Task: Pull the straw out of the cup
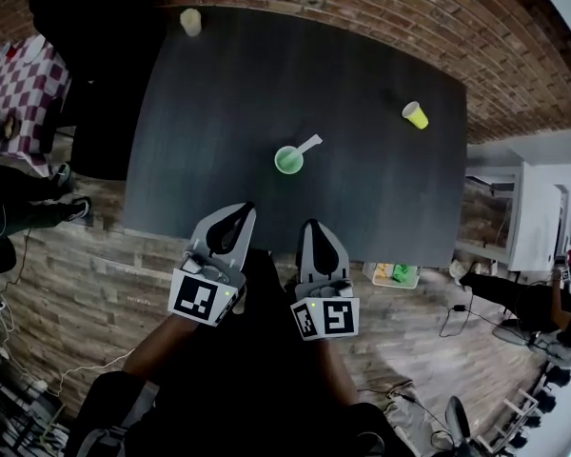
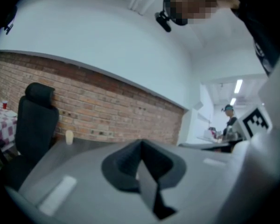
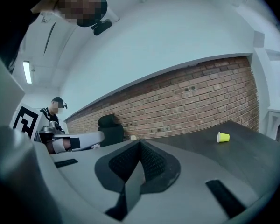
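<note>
Step in hand, as judged: the approach, with nothing grasped yet. Green cup [image 1: 287,161] stands upright near the middle of the dark tabletop [image 1: 219,93]; the pale straw [image 1: 309,143] sits in it and leans out over the rim toward the far right. Both tongs hang at the near edge of the tabletop, well short of the cup, side by side. Left tongs [image 1: 240,213]: its own view shows the jaws pressed together, nothing between them. Right tongs [image 1: 311,227]: jaws likewise fully closed and empty in its own view. To do this well, both must part their jaws before arriving. The left tongs would likely best steady the cup wall low down, while the right takes the free end of the straw above the rim. Draw the straw along its own lean, not straight up, since a light cup could tip or lift with it. Elsewhere: a yellow cup [image 1: 415,114] lies on its side toward the far right, and a pale cup [image 1: 190,22] stands at the far left edge; both well clear.
</note>
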